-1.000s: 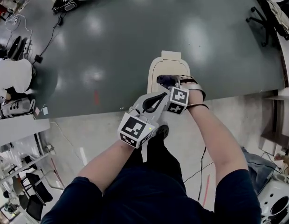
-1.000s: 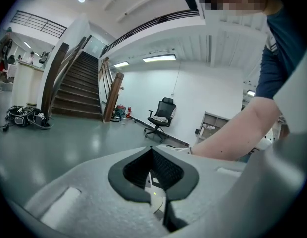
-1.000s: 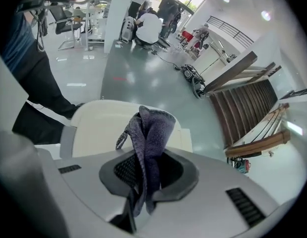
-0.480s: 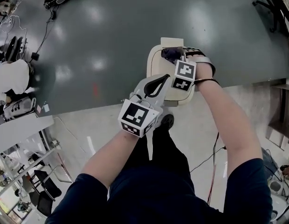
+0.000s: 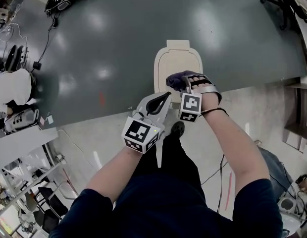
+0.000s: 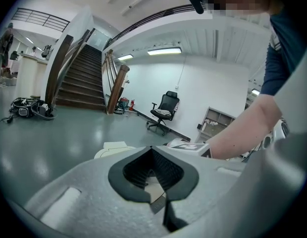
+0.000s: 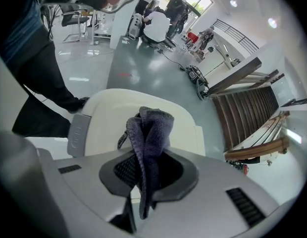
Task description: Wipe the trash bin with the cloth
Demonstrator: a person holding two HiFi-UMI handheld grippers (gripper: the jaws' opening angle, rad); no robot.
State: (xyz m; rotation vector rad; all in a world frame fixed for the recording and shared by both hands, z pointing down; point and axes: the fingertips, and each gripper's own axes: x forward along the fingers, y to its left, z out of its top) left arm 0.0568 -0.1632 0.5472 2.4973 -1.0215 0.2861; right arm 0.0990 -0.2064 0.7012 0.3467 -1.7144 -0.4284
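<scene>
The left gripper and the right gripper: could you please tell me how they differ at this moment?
The right gripper is shut on a grey-purple cloth; the left gripper is shut on nothing. The right gripper reaches over the trash bin's lid with the cloth, while the left gripper hangs by the bin's near edge, closer to the person. Both have their jaws together.

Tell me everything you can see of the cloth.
The cloth is a dark grey-purple, nubby fabric like microfibre, bunched into upright folds. It is pinched between the fingers of the right gripper, one end sticking out ahead, a tail hanging below. It sits over the cream lid of the trash bin; whether it touches the lid is unclear.
</scene>
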